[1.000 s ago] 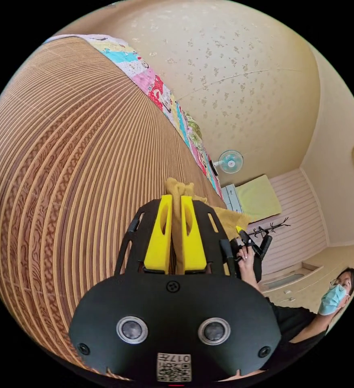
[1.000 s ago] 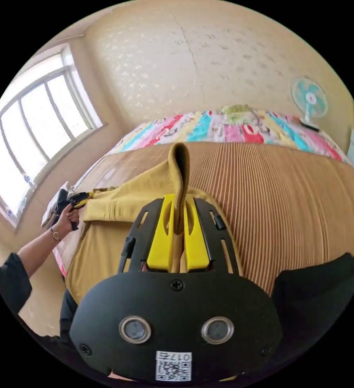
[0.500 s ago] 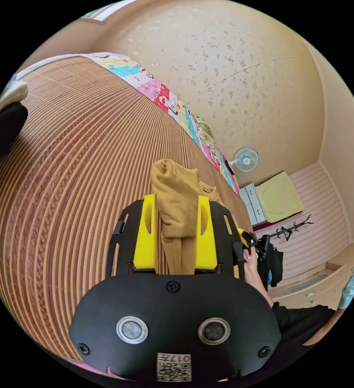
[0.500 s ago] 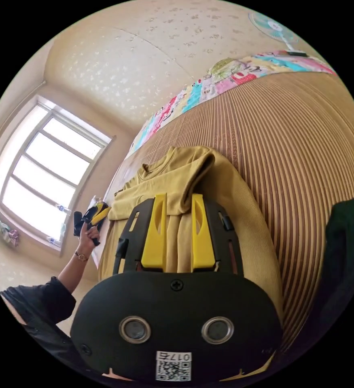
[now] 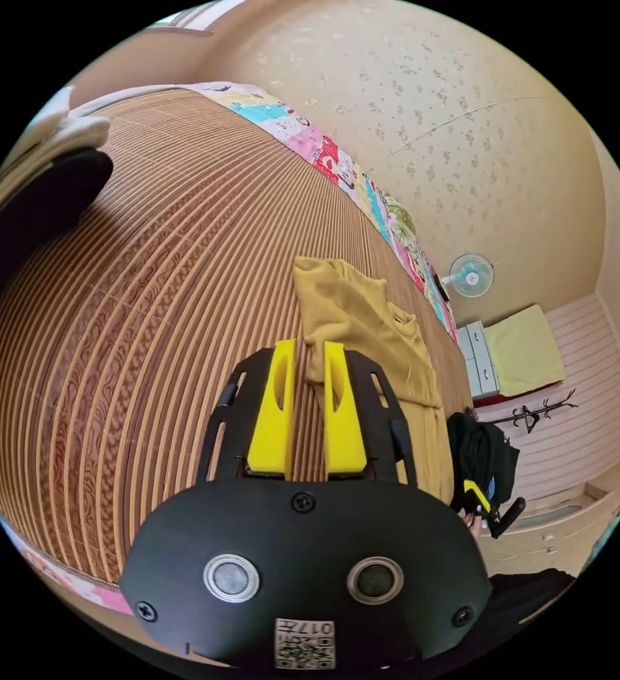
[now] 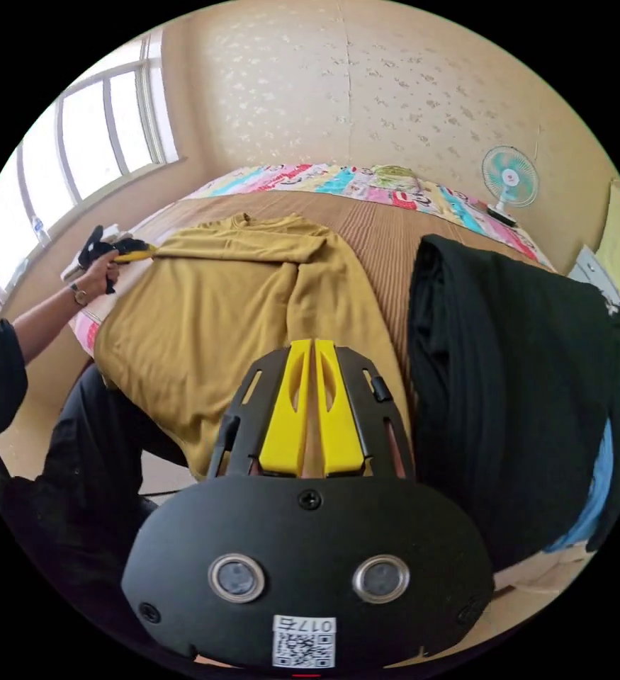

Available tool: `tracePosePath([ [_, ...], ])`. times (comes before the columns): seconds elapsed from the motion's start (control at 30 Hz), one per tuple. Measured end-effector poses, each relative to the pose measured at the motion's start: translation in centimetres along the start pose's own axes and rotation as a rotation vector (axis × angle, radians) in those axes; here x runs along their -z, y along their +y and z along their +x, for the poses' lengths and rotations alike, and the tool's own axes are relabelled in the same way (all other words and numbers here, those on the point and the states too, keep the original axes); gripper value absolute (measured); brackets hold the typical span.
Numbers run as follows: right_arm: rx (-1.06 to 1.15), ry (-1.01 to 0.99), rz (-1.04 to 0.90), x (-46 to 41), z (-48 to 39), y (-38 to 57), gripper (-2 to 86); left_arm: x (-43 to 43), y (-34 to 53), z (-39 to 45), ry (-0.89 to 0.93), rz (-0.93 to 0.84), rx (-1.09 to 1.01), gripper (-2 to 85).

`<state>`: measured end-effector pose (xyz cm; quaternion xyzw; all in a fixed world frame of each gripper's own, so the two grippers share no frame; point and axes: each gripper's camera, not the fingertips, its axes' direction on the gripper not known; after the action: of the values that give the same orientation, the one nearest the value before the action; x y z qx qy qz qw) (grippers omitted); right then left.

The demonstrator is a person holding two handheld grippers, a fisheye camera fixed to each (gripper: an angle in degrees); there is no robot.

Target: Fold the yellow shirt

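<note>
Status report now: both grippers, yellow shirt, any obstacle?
Left gripper, right gripper: shut, empty. Yellow shirt flat on mat, sleeves folded in. Black clothes beside it.

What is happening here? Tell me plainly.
A person is folding a mustard-yellow long-sleeved shirt on a brown slatted bamboo mat with two handheld yellow-jawed grippers. The shirt lies flat, with a sleeve folded across its chest. Neither gripper holds it: the left gripper and the right gripper each have their jaws close together with no cloth between. A pile of black clothing sits beside the shirt.
</note>
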<state>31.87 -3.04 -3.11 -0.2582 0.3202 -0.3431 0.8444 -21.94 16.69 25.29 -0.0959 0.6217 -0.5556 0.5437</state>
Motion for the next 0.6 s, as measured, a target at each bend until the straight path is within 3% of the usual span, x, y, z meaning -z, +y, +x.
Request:
tracePosePath([
  [0.13,-0.126,0.046,0.006,4.6,4.3,4.8,5.3,2.6,6.1,3.9,0.018,0.098,-0.102,11.2],
  [0.27,-0.266,-0.029,0.0,6.4,8.4,7.2,5.8,1.8,12.1,7.6,0.164,0.025,-0.181,11.0],
  [0.4,-0.402,-0.281,-0.043,5.1,12.3,9.1,5.1,-1.2,19.6,11.4,0.113,-0.056,-0.315,3.7],
  [0.53,-0.791,-0.628,-0.154,-0.1,17.3,13.3,10.9,-5.0,24.4,11.5,0.057,-0.201,-0.346,-0.5],
  [0.6,-0.986,-0.809,-0.112,-1.8,19.4,15.9,11.1,-5.5,25.5,10.1,0.086,-0.202,-0.307,-0.8],
])
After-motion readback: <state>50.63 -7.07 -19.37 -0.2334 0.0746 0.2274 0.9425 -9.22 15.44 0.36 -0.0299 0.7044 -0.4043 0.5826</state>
